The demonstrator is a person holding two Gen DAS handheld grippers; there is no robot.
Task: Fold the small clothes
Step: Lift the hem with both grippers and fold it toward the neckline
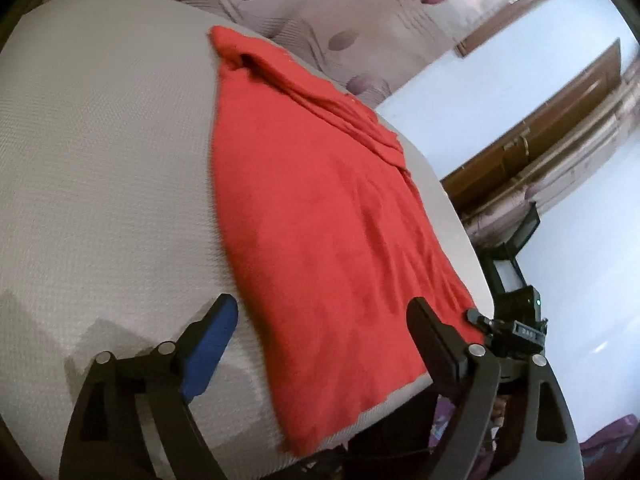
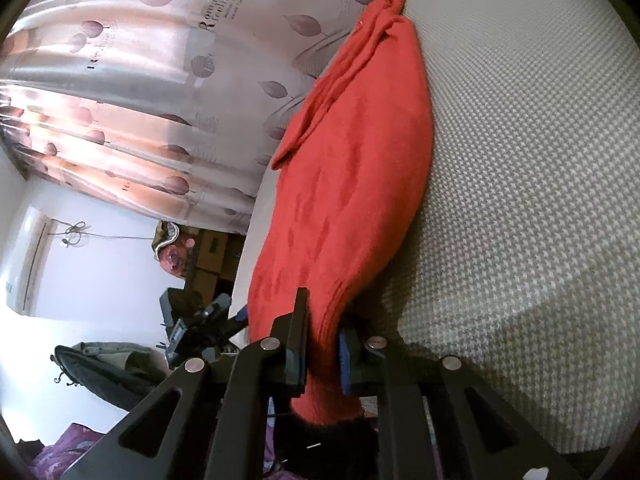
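Observation:
A red knit garment lies folded lengthwise on a table covered in pale woven cloth, close to the table's right edge. My left gripper stands wide open over the garment's near end, its blue pad off the left side of the fabric and nothing pressed between the fingers. In the right wrist view the same red garment runs away along the table's edge. My right gripper is shut on its near hem, which hangs out below the fingers.
A leaf-patterned curtain hangs behind the table. Beyond the table edge are a white wall, a wooden door, stacked boxes and purple fabric low down. Each gripper shows in the other's view, off the table's edge.

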